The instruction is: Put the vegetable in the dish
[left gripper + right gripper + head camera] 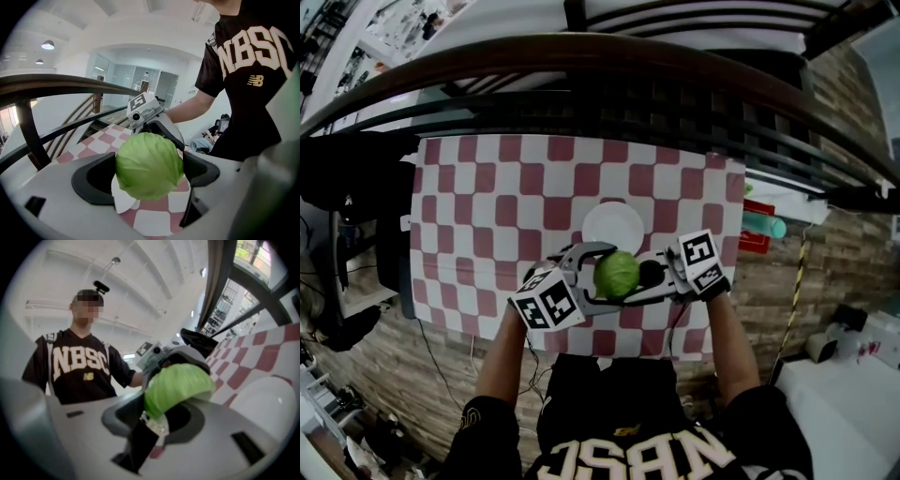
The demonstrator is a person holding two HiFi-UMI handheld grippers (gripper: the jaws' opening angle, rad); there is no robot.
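Note:
A round green cabbage (617, 274) hangs above the checked cloth, just in front of the white dish (612, 228), which lies bare. My left gripper (602, 275) reaches in from the left, with its jaws spread wide round the cabbage (149, 165); both dark pads (96, 180) touch its sides. My right gripper (649, 277) meets it from the right. In the right gripper view the cabbage (176, 385) sits over one dark pad (187, 420), with the dish (262, 399) beyond. That view does not show whether the right jaws press on it.
The red-and-white checked cloth (487, 206) covers a small table. A dark curved railing (581, 56) runs behind it. Red and teal objects (764, 225) lie off the cloth's right edge, and dark gear (347, 178) stands at the left.

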